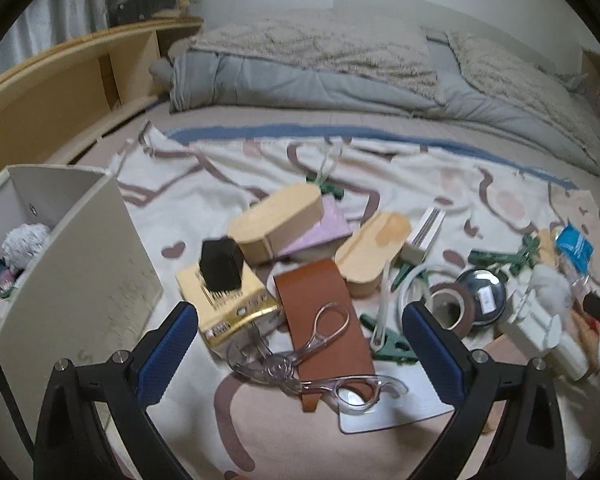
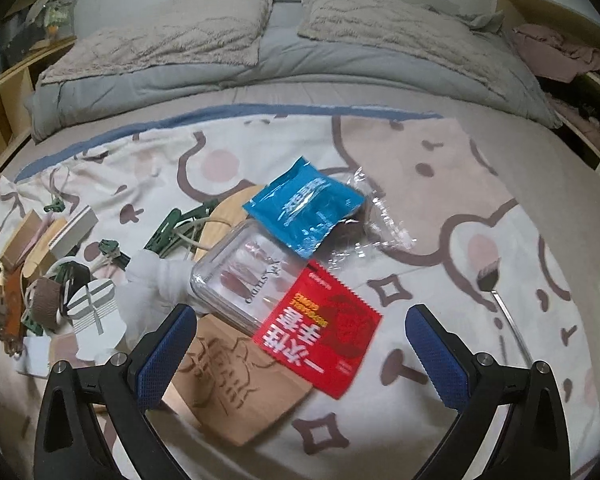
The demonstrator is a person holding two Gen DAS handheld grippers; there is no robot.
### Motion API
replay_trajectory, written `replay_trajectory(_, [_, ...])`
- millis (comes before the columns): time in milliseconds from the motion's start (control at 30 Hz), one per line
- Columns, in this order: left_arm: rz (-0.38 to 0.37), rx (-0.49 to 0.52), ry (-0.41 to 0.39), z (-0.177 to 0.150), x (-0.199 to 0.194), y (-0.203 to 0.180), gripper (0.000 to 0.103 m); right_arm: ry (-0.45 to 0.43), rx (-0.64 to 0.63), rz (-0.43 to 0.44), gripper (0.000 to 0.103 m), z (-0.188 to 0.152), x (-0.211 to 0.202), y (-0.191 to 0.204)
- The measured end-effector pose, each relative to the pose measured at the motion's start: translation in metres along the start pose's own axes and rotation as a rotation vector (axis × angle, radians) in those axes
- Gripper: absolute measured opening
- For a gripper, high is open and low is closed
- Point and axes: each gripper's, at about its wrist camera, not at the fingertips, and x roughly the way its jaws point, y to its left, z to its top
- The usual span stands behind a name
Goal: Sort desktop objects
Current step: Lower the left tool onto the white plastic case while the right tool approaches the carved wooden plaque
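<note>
Two grippers: both hovered over a bed spread with a cartoon-print blanket (image 2: 440, 168), each with jaws spread wide and holding nothing.
Left gripper (image 1: 300, 344): its blue pads (image 1: 166, 354) flanked a brown leather strip (image 1: 324, 320) and clear-handled scissors (image 1: 316, 356), neither touched.
Scissors: lay across the strip's lower half, one ring at 5 o'clock over a white card (image 1: 412, 408).
Yellow box (image 1: 232, 304): at 10 o'clock from the scissors, with a black block (image 1: 220, 266) resting on top.
Wooden cases: one (image 1: 276, 216) at 12 o'clock of the strip, another (image 1: 372, 252) at 1 o'clock, a lilac sheet (image 1: 320, 228) between them.
Tape roll (image 1: 452, 304): just beside the right finger, touching a metal tin (image 1: 482, 292).
White bin (image 1: 84, 248): at 9 o'clock, upright, holding yarn-like clutter.
Right gripper (image 2: 300, 344): open above a red packet (image 2: 320, 332) that overlapped a clear plastic case (image 2: 240, 276) and a tan engraved board (image 2: 236, 392).
Blue pouch (image 2: 304, 208): at 12 o'clock of the red packet, resting on the clear case's far end.
Green clips (image 2: 172, 228): at 10 o'clock, tangled with white cord.
</note>
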Motion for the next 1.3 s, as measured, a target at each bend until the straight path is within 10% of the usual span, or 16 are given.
replay_trajectory(1300, [0.041,0.06,0.112,-0.022,0.033,-0.017,0.103,0.047,0.015,0.069,0.103,-0.045,0.023,-0.003])
